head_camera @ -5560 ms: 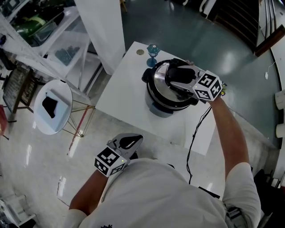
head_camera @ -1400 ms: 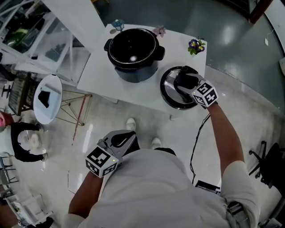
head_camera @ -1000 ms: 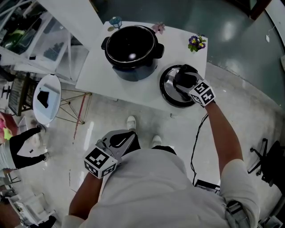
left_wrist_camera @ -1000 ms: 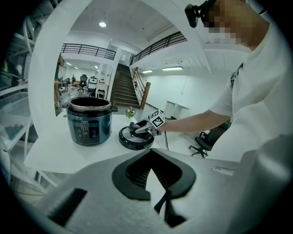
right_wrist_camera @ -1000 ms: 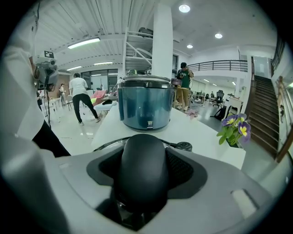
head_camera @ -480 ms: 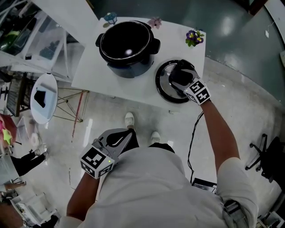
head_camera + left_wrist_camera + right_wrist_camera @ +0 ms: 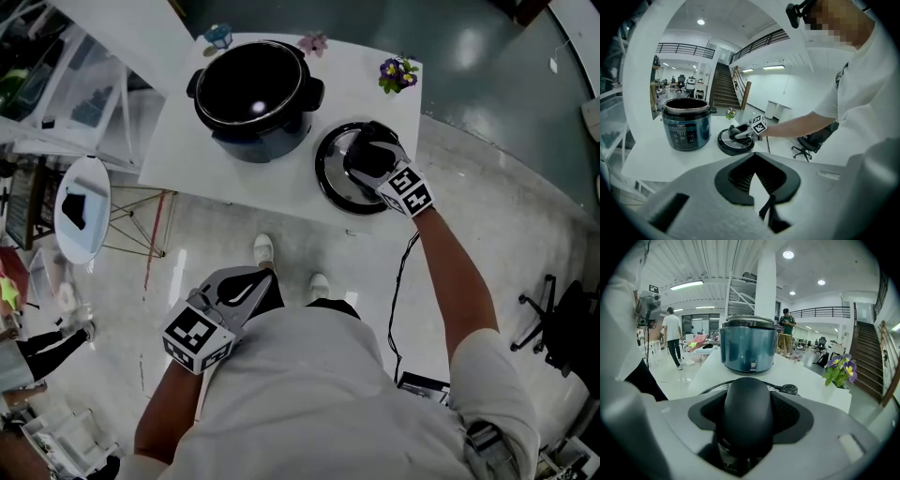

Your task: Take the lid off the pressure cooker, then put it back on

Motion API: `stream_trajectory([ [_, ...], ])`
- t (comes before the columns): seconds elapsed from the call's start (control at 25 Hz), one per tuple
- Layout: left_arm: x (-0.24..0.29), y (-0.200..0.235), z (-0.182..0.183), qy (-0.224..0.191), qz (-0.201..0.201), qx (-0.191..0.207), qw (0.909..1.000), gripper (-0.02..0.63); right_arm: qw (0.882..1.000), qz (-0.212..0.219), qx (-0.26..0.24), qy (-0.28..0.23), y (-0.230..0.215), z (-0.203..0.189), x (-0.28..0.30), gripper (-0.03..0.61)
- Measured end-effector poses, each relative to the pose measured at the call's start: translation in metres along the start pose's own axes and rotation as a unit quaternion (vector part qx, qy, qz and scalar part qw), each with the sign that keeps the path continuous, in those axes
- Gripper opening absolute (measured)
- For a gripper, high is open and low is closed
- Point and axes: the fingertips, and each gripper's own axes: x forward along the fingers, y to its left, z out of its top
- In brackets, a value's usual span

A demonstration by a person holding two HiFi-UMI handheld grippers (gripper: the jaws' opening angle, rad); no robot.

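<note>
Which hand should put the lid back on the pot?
Right. The right tool is shut on the handle of the lid, and the lid lies on the table beside the open pot. The left tool holds nothing, low by the person's body, away from the table.

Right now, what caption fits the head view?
Right tongs grip the lid on the table beside the open cooker; left tongs hang empty.

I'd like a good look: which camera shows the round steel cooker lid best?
The head view: the round steel lid lies on the white table, right claw gripping its black handle. The left gripper view shows it small, far off; the right gripper view shows mostly that handle.
</note>
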Motion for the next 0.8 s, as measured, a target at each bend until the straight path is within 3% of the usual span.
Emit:
stream_trajectory([
  [0.8,0.021,-0.014,0.015,-0.006,-0.043,0.018,0.9989,0.006,0.998,-0.011,-0.025,-0.053,0.009,0.056,-0.065,0.327],
])
